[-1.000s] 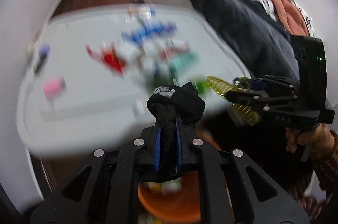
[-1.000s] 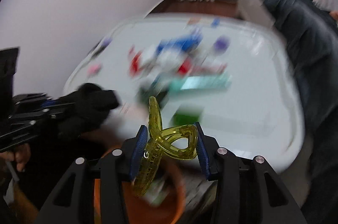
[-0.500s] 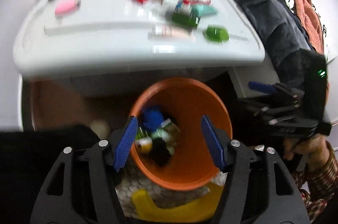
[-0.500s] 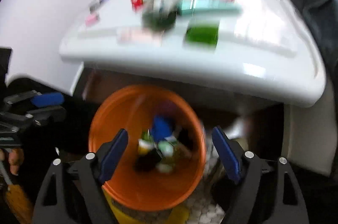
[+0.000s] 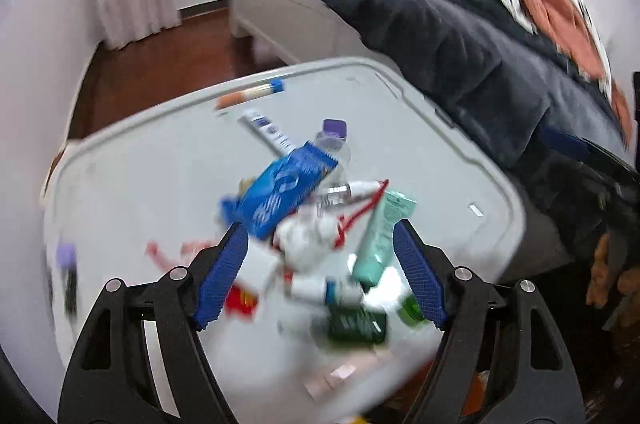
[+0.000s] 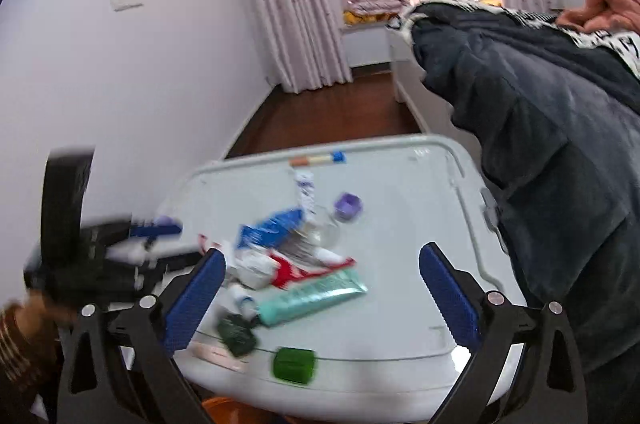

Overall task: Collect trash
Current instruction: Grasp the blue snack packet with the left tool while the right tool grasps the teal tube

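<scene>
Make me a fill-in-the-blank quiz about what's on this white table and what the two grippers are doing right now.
1. Both the left gripper and the right gripper have jaws that are ____.
2. The clear plastic bottle on the white table has a cap coloured ____.
3. The crinkled snack wrapper lying on top of the pile is coloured ____.
4. The long squeeze tube lying near the table's front edge is coloured ____.

Missing words: open; purple; blue; mint green.
</scene>
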